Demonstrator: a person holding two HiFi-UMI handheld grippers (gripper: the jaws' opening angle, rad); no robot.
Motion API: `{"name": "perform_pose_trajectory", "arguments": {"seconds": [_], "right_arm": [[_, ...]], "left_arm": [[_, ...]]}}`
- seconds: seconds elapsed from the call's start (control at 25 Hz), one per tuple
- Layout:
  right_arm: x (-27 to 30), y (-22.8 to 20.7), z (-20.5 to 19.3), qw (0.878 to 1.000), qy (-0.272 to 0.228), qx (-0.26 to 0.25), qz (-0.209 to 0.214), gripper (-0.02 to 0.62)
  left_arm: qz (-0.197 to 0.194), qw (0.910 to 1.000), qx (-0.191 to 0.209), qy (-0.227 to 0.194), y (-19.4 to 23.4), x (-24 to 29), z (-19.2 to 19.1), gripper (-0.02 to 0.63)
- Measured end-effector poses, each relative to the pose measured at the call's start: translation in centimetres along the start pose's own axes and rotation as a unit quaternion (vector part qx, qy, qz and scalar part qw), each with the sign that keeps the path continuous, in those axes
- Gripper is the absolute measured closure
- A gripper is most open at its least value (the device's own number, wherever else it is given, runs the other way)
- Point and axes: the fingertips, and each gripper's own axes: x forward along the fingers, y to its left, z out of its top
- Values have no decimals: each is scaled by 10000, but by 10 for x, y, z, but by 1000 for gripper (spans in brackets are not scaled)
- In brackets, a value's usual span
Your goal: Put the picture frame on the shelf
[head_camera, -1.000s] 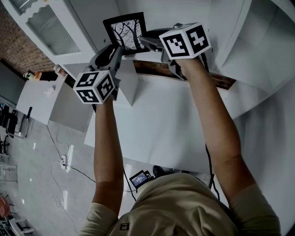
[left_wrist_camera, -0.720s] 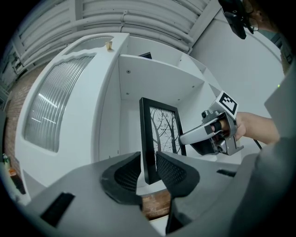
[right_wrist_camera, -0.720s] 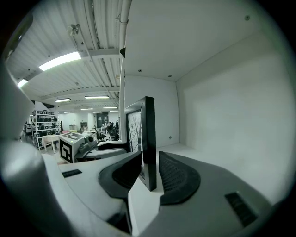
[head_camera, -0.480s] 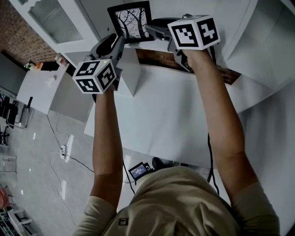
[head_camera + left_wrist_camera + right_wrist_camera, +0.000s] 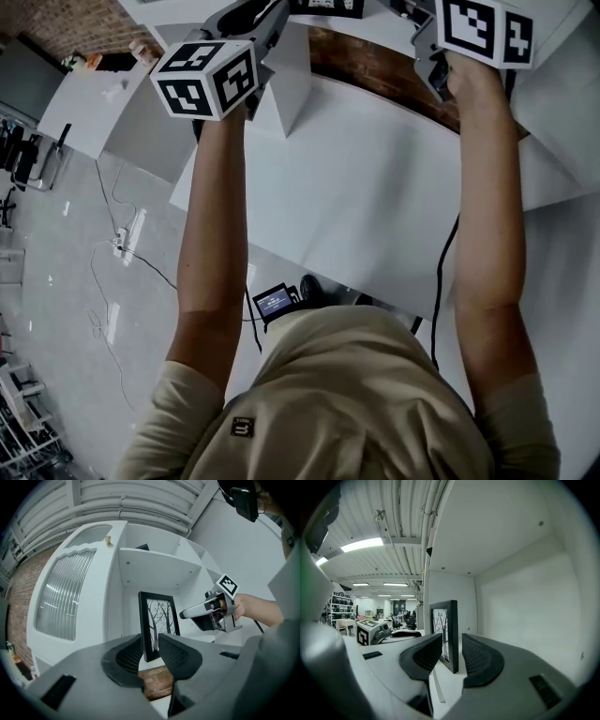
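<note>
Black-framed and upright, the picture frame stands on the shelf inside the white cabinet, its tree print facing out. A second ago the head view showed it among both tools as the arms reached up over the worktop. Now that view has dropped, and only the arms and marker cubes remain in it.

The right tool is opening. The frame's edge is still between its jaws, but there is a gap on the far side and the pads do not seem to press on it. The left tool hangs back with its jaws a modest gap apart and nothing in them; the frame's lower corner shows through the gap, farther off.

The frame looks to be resting on its own, so the placing is probably done. What remains is drawing the right tool straight back without clipping the thin frame, which could tip over.
</note>
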Motion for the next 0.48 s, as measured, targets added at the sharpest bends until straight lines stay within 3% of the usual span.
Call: {"name": "perform_pose_trajectory", "arguments": {"seconds": [0.24, 0.48], "right_arm": [[-32, 21, 12, 9995, -319, -48, -2, 485], [-113, 67, 8, 9977, -661, -140, 43, 486]], "left_arm": [[77, 9998, 152, -123, -15, -37, 21, 517], [76, 9983, 410, -410, -78, -101, 56, 517]]}}
